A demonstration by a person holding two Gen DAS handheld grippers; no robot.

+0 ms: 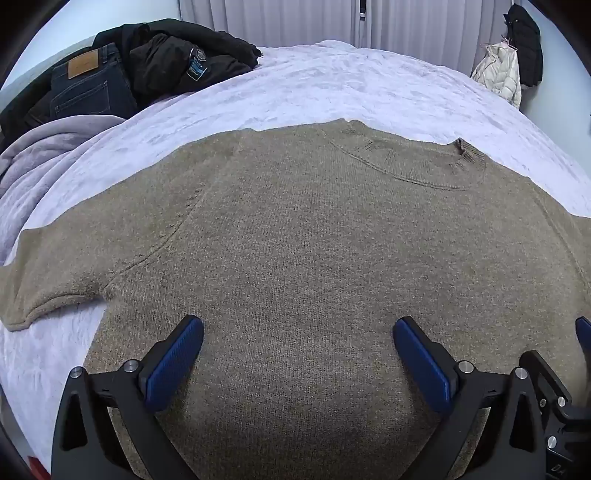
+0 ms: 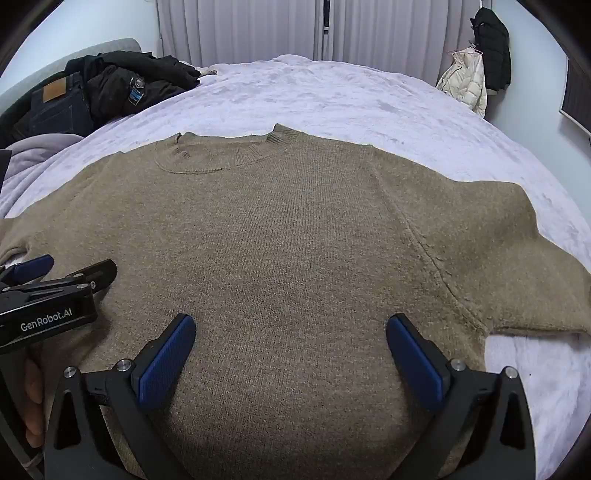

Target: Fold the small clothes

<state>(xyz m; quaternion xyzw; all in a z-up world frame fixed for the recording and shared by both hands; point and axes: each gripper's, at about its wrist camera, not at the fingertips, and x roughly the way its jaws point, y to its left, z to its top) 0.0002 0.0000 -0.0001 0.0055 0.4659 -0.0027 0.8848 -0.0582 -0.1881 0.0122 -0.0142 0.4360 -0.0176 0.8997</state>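
A tan knit sweater [image 1: 295, 229] lies flat on the bed, collar at the far side, both sleeves spread out sideways. My left gripper [image 1: 297, 332] hovers above its lower left body, jaws wide open, nothing between the blue pads. My right gripper [image 2: 290, 328] hovers above the lower right body of the sweater [image 2: 295, 229], also wide open and empty. In the right wrist view the left gripper [image 2: 70, 271] shows at the left edge, held by a hand [image 2: 33, 398]. One blue fingertip [image 1: 584, 326] of the right gripper shows at the right edge of the left wrist view.
A pale lilac bedspread [image 1: 332, 88] covers the bed. Dark jeans [image 1: 88, 85] and a black jacket [image 1: 177, 51] are piled at the far left, beside a bunched lilac blanket [image 1: 48, 147]. Coats [image 2: 476, 62] hang by the far right wall. White curtains [image 2: 240, 29] close the back.
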